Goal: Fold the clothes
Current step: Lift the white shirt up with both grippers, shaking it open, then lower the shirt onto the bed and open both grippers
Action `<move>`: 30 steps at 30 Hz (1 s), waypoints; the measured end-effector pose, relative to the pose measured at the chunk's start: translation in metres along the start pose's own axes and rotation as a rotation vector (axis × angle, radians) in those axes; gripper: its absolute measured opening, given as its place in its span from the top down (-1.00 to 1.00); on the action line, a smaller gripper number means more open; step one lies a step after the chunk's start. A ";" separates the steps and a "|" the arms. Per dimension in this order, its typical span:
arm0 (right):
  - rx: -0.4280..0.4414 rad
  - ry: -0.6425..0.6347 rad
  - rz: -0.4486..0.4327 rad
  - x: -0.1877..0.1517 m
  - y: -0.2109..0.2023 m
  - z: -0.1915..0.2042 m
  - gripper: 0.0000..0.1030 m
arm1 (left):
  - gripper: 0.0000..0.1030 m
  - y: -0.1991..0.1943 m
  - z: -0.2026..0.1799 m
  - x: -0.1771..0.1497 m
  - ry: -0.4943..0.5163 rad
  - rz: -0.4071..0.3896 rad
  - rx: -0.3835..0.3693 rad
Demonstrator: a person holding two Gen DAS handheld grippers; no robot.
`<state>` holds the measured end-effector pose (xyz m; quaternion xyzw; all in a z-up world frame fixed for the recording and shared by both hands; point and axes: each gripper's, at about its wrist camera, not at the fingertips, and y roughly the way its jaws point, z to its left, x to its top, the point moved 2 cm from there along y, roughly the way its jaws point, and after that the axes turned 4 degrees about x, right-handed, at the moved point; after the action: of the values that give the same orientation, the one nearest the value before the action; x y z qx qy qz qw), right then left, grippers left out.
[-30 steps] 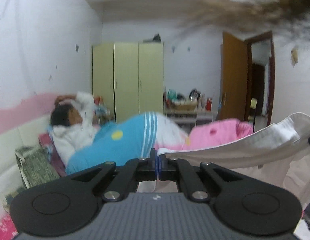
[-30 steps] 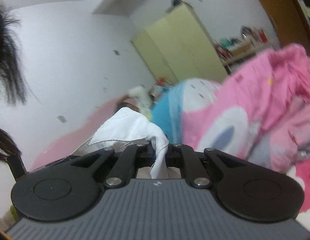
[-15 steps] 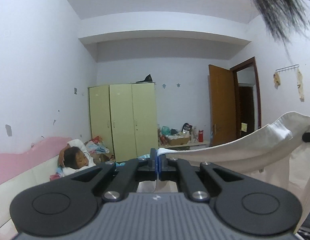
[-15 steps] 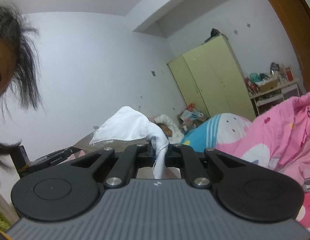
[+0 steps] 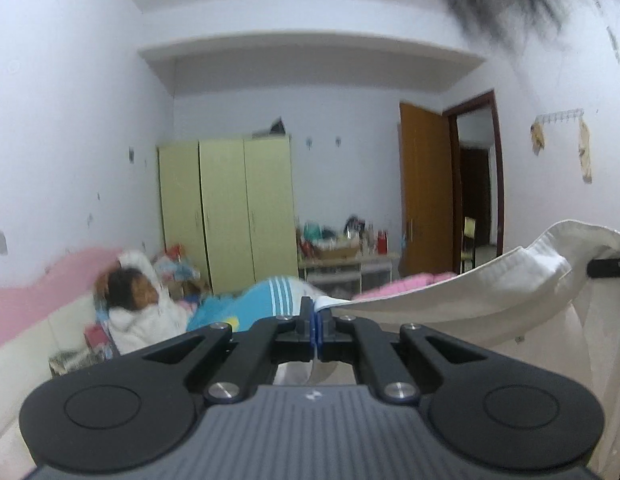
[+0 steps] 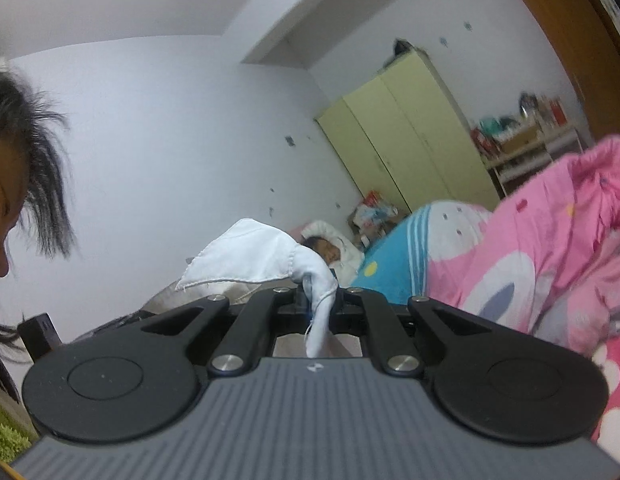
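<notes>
A cream white garment (image 5: 462, 292) is stretched in the air between both grippers. My left gripper (image 5: 315, 322) is shut on one corner of its edge, and the cloth runs off to the right, where the tip of the other gripper (image 5: 608, 266) shows. In the right wrist view my right gripper (image 6: 320, 300) is shut on the garment (image 6: 254, 258); a bunched white corner sticks out to the left above the fingers. The rest of the cloth hangs below, hidden behind the gripper bodies.
A person lies on the bed (image 5: 138, 300) under a blue and pink blanket (image 6: 530, 256). A yellow-green wardrobe (image 5: 226, 212), a cluttered shelf (image 5: 346, 248) and an open brown door (image 5: 426, 192) stand at the back. The holder's hair (image 6: 34, 160) is close by.
Both grippers rose and tilted up half a second ago and have dipped again, so the bed and blanket are back in view. Both still hold the garment.
</notes>
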<state>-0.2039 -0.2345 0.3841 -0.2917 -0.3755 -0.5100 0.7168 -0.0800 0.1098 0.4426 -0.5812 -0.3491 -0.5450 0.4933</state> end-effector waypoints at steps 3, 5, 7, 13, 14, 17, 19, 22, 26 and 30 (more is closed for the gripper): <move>-0.020 0.049 0.060 -0.008 0.027 -0.030 0.94 | 0.97 0.050 0.002 -0.019 -0.009 0.093 0.000; -0.035 0.103 0.116 -0.020 0.053 -0.064 0.94 | 0.97 0.099 0.004 -0.046 -0.004 0.173 -0.001; -0.049 0.161 0.175 -0.033 0.081 -0.101 0.94 | 0.96 0.148 0.005 -0.072 0.002 0.253 -0.003; -0.109 0.312 0.347 -0.083 0.176 -0.226 0.94 | 0.96 0.302 0.009 -0.165 0.021 0.500 -0.011; -0.120 0.326 0.369 -0.093 0.191 -0.249 0.94 | 0.96 0.328 0.007 -0.190 0.030 0.539 -0.016; -0.160 0.353 0.433 -0.126 0.239 -0.323 0.94 | 0.96 0.407 -0.001 -0.263 0.056 0.653 -0.032; -0.203 0.369 0.478 -0.153 0.269 -0.374 0.94 | 0.96 0.459 -0.006 -0.311 0.074 0.729 -0.043; -0.272 0.384 0.539 -0.197 0.307 -0.443 0.94 | 0.97 0.521 -0.020 -0.390 0.121 0.835 -0.058; -0.371 0.445 0.603 -0.256 0.335 -0.518 0.94 | 0.96 0.571 -0.035 -0.478 0.150 0.932 -0.070; -0.451 0.434 0.608 -0.296 0.348 -0.566 0.93 | 0.95 0.597 -0.046 -0.531 0.198 0.935 -0.070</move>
<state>0.2042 -0.4288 -0.1860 -0.4242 0.0074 -0.3945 0.8151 0.3842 -0.0247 -0.1957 -0.6374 0.0171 -0.3289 0.6966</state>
